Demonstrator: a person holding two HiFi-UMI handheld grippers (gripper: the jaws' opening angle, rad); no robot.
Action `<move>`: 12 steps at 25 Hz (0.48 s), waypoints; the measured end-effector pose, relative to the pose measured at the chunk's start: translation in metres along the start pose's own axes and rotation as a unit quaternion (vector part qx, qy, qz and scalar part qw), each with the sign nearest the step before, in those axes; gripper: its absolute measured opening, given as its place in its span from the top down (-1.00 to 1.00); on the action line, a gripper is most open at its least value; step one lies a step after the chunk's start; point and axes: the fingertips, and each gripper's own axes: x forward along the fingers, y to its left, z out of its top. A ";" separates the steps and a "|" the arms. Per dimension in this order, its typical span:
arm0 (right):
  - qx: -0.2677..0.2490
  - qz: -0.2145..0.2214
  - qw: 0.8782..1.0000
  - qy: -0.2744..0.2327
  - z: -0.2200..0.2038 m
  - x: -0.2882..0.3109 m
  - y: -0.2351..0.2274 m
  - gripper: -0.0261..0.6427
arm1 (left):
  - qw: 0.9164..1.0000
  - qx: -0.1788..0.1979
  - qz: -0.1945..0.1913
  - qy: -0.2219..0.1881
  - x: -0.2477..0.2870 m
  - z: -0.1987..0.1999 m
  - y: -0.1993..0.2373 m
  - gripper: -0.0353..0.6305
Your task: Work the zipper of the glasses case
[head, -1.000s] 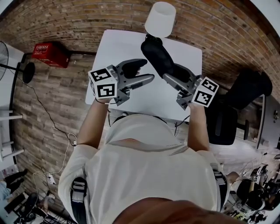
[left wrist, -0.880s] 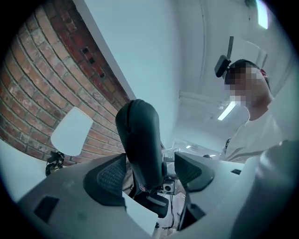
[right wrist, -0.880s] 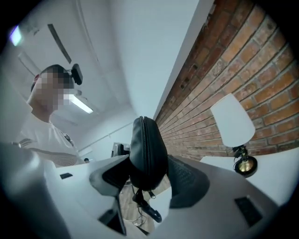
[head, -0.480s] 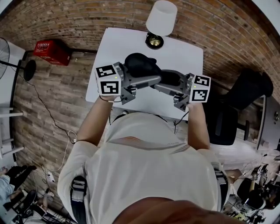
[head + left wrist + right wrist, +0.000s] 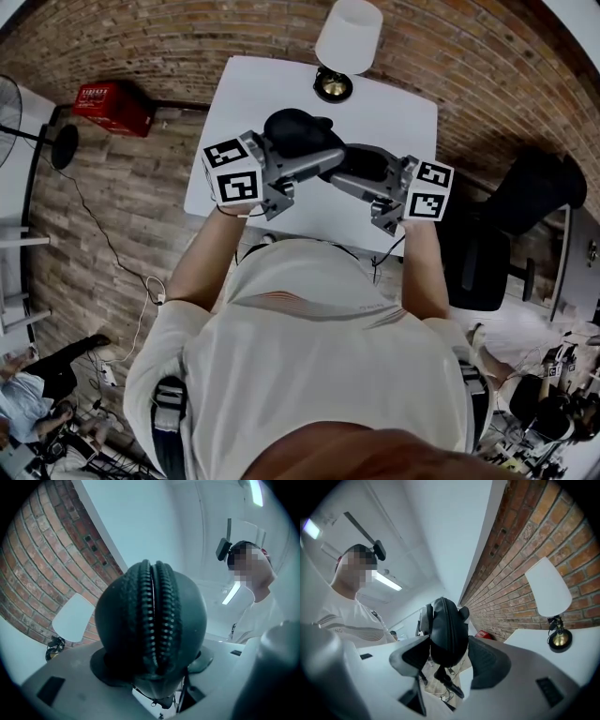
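A black glasses case (image 5: 298, 131) hangs in the air above the white table (image 5: 248, 94), held between both grippers. My left gripper (image 5: 323, 155) comes in from the left. Its jaws are closing, and its pads touch the sides of the case's rounded end (image 5: 150, 620). In the left gripper view the zipper (image 5: 153, 616) runs up the middle of the case with its teeth meshed. My right gripper (image 5: 349, 167) is shut on the other end of the case (image 5: 447, 630). A zipper pull (image 5: 449, 685) dangles below that end.
A lamp with a white shade (image 5: 349, 37) and a brass base (image 5: 333, 86) stands at the table's far edge. On the floor are a red box (image 5: 111, 106) at the left and a black office chair (image 5: 534, 192) at the right. A brick wall runs behind.
The right gripper has carried the case away from the lamp, down and left, into the left gripper's jaws. The left gripper, empty a second ago, now has the case between its pads.
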 end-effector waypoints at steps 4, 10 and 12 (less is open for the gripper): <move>-0.059 -0.060 0.996 -0.003 0.006 -0.007 -0.010 0.03 | 0.996 0.037 0.069 -0.032 -0.010 0.028 0.020 0.06; -0.095 -0.161 0.982 -0.020 0.011 -0.017 -0.033 0.23 | 0.984 0.054 0.149 -0.085 -0.020 0.066 0.042 0.06; -0.100 -0.177 0.979 -0.019 0.008 -0.015 -0.032 0.31 | 0.980 0.046 0.164 -0.103 -0.021 0.071 0.043 0.07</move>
